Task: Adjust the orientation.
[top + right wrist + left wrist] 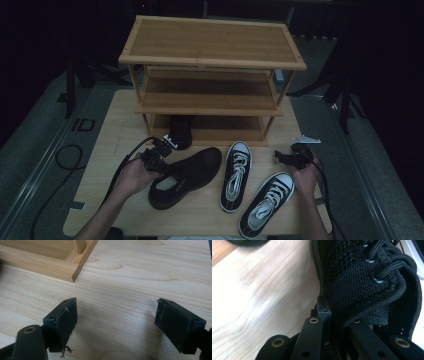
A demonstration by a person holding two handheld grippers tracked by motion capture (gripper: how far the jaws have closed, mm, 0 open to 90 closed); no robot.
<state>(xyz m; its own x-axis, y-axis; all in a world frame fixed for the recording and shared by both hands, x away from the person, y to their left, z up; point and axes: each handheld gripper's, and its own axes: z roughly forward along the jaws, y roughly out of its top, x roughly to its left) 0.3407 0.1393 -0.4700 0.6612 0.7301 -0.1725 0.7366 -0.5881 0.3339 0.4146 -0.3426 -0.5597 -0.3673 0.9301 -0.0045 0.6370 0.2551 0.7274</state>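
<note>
Nearest: white-laced sneaker (266,202) at the table's (107,145) near edge, its mate (236,175) just left of it.
Left of both, black knit shoe (186,175) lying near-centre — collar clamped between the closed jaws of the left gripper (156,159). Right gripper (291,156) on the right side, jaws wide apart over bare wood, nothing between. Far side: bamboo rack (212,60), another black shoe (180,132) on its lowest shelf.

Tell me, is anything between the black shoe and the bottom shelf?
Yes. Another black shoe already stands at the left of the bottom shelf, right ahead of the black shoe that the left gripper holds. The shelf's right part looks free.
</note>
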